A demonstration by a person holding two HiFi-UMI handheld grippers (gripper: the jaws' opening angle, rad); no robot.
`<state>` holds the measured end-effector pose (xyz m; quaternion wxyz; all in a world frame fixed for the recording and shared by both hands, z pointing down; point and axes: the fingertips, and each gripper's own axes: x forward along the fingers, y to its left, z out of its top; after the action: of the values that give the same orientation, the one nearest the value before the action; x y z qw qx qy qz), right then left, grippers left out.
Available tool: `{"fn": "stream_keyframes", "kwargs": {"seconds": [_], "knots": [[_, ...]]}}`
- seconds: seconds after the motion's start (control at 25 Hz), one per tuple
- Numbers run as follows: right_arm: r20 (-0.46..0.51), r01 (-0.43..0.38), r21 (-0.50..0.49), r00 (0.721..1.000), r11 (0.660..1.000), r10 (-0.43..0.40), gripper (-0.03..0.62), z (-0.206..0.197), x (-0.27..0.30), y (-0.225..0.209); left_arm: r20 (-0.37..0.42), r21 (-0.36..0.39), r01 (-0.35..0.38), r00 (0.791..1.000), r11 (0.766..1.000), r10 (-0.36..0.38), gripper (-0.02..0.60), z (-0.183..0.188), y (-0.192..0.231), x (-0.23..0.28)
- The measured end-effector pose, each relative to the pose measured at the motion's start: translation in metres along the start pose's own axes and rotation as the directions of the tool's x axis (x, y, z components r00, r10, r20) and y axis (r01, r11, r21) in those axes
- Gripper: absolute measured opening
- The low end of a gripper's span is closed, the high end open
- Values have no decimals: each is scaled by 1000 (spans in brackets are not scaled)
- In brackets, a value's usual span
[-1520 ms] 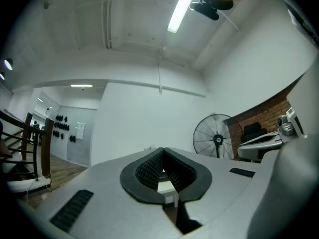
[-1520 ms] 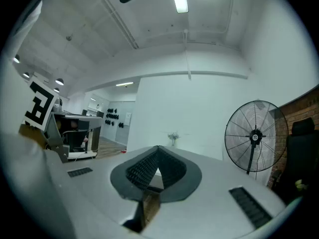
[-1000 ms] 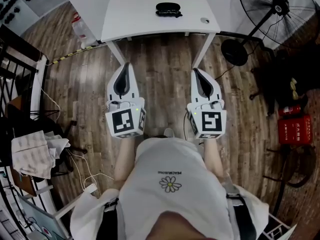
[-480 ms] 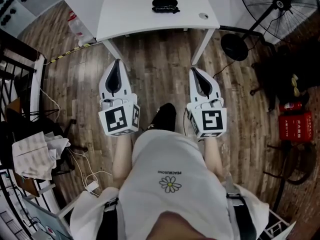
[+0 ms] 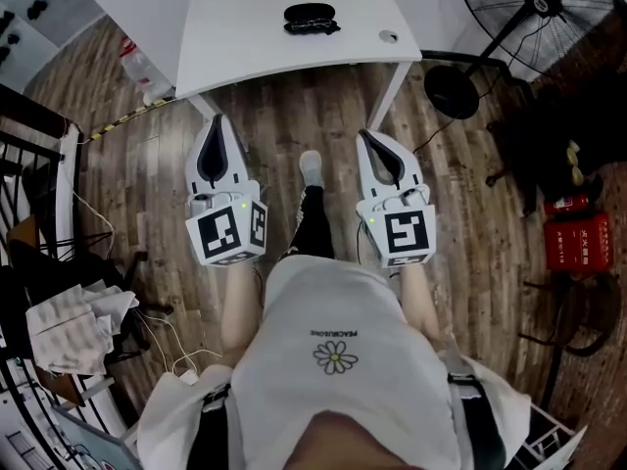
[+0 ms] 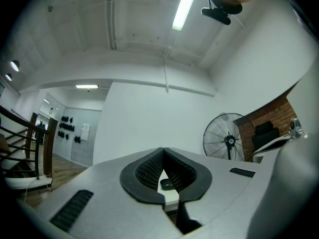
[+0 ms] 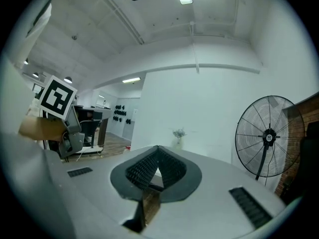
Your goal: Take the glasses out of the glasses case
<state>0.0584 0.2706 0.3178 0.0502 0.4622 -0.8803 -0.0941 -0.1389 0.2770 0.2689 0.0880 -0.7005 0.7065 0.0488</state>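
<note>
wood floor [image 5: 286, 111] before table [image 5: 235, 27]: open | fan [image 5: 529, 8]: right of table

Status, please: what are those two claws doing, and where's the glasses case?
Left gripper shut, empty. Right gripper shut, empty. Black oval glasses case on white table, untouched, ahead of both. Nothing seen blocking.

A person strides toward the white table [image 5: 235, 27]: a dark-trousered leg [image 5: 312, 218] and pale shoe [image 5: 310, 164] now swing forward between the two grippers, where only a shoe tip showed a second ago. The left gripper [image 5: 217, 121] and right gripper [image 5: 366, 135] sit higher in the head view, tips closer to the table's front edge. The glasses case [image 5: 312, 19] lies slightly further left in the frame.
</note>
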Motion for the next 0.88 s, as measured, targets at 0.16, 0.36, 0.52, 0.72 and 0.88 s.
{"fn": "stream_keyframes", "kwargs": {"seconds": [0.16,0.36,0.52,0.72,0.88], "knots": [[16,11,12,1000,1000,-11,9,-1,24,-17,-8,1,26,1000,1000,-26,17,-7,-3,33],[-9,21,15,1000,1000,-21,9,-15,65,-34,-12,-10,55,998,998,-55,17,-23,-1,78],[-37,18,12,999,1000,-18,9,-27,108,-53,-1,-17,78,997,997,-78,17,-32,1,124],[-35,14,2,999,1000,-14,9,-19,181,-81,2,-32,106,994,994,-106,17,-39,10,199],[-33,31,12,999,999,-30,9,-8,246,-113,13,-44,171,985,984,-171,17,-38,11,269]]}}
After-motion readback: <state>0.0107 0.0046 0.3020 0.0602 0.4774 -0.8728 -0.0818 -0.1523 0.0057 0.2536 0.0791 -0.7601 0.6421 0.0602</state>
